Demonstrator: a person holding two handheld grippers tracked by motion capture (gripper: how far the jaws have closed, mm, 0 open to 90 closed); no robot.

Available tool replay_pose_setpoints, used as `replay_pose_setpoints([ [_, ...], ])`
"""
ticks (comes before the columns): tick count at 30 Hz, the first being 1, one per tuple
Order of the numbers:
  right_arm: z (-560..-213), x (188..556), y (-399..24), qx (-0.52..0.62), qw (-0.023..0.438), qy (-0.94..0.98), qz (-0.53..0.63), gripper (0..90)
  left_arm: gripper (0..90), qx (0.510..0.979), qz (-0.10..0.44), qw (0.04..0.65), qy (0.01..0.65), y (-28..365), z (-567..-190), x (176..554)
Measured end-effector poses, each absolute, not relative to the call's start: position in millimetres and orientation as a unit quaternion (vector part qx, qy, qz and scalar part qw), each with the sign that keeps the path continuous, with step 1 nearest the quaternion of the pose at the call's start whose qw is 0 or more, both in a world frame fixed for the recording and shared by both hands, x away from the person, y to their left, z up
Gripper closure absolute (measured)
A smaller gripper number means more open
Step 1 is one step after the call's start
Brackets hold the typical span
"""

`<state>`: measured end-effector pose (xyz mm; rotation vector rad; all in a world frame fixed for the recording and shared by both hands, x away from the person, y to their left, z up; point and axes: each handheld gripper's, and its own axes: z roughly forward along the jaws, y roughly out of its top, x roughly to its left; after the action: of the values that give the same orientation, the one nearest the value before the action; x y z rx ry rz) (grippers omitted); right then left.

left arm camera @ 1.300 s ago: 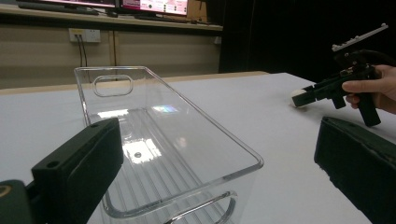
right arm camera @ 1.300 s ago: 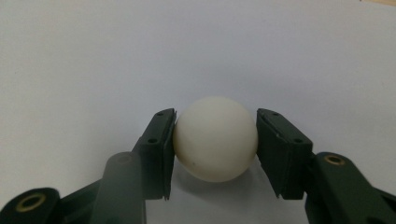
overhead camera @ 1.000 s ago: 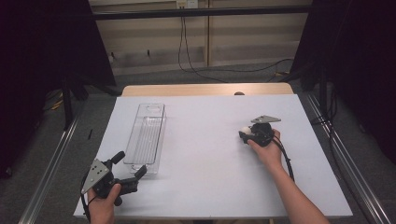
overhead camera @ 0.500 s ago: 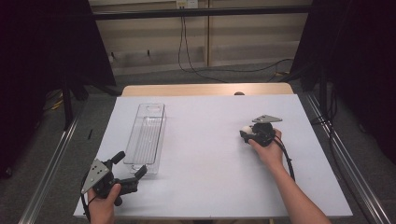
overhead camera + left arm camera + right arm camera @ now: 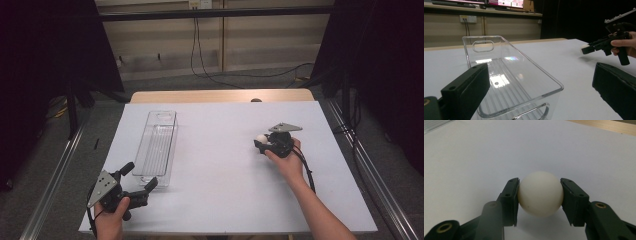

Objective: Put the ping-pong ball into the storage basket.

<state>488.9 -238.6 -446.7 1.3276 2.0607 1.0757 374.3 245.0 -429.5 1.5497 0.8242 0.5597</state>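
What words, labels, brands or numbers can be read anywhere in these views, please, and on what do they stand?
None can be read.
White ball: plain, no print.
Clear bin: no label.
Monitors at the back of the left gripper view: bright content, too blurred to read.
Wall socket: no legible marking.

The ball (image 5: 540,193) is small, round, smooth and cream-white, with a matte surface. It sits pinched on both sides between the right gripper (image 5: 540,195) fingers (image 5: 510,200), just above the white table (image 5: 220,165), right of centre.
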Motion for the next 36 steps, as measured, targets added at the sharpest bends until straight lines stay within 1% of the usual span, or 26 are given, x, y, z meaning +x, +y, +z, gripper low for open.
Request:
replay_pose_setpoints([
  [23,-430.0,475.7,-229.5,0.459,0.218,0.758,0.410,51.4,1.4,0.673,0.242,0.603,0.353,244.1,-429.1,374.6],
  [29,-420.8,474.6,-223.5,0.444,0.224,0.765,0.409,51.4,1.4,0.671,0.243,0.604,0.354,244.7,-428.8,374.5],
  [36,-408.8,474.1,-207.8,0.427,0.215,0.769,0.424,51.3,1.4,0.671,0.245,0.602,0.356,245.4,-428.4,374.0],
])
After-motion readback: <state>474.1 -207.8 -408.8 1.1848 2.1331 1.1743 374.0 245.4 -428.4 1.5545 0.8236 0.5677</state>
